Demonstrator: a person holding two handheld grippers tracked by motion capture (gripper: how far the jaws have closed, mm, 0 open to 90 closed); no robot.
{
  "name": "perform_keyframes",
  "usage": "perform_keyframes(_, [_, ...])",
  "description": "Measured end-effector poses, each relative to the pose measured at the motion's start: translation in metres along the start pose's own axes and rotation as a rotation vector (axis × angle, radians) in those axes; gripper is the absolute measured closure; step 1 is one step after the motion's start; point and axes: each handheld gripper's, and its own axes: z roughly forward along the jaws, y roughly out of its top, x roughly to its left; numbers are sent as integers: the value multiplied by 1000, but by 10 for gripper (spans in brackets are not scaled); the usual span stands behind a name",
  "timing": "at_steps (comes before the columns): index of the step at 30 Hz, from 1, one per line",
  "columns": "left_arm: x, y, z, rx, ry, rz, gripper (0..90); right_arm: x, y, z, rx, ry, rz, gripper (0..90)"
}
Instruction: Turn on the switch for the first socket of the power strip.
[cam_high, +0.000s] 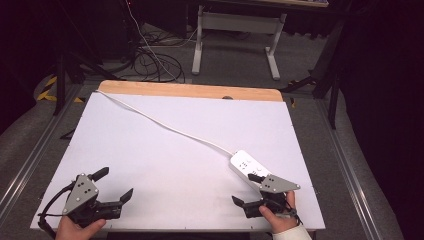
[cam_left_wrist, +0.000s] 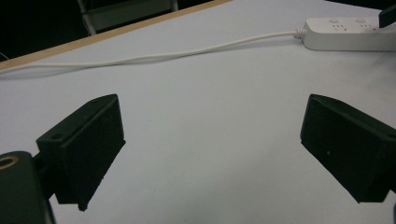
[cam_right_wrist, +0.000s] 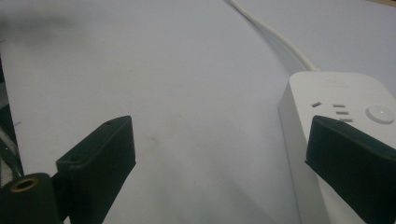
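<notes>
While both hands rest at the bottom edge of the high view, a white power strip (cam_high: 248, 165) lies on the white table (cam_high: 165, 150) at lower right, its cord (cam_high: 165, 125) trailing diagonally to the upper left corner, probably toward a socket off the table. At lower right, the right gripper (cam_high: 248, 188) sits with jaws spread wide, one jaw over the near end of the strip, so it seems lined up to take hold of it; nothing is pinched yet. In the right gripper view the strip (cam_right_wrist: 336, 121) fills the right side, showing sockets and a round button. At lower left, the left gripper (cam_high: 114, 184) is also spread and empty, well apart from the strip, likely waiting its turn
</notes>
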Motion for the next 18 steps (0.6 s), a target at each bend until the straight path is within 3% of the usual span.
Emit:
perform_keyframes(5, [0,-1,0,-5,12,-9,68,1,0,2,9,1,-16,90])
perform_keyframes(8, [1,-1,0,-3,14,6,68,0,0,3,13,-5,-17,90])
perform_keyframes(18, [0,-1,0,-4,20,22,70,0,1,0,-16,-12,-18,94])
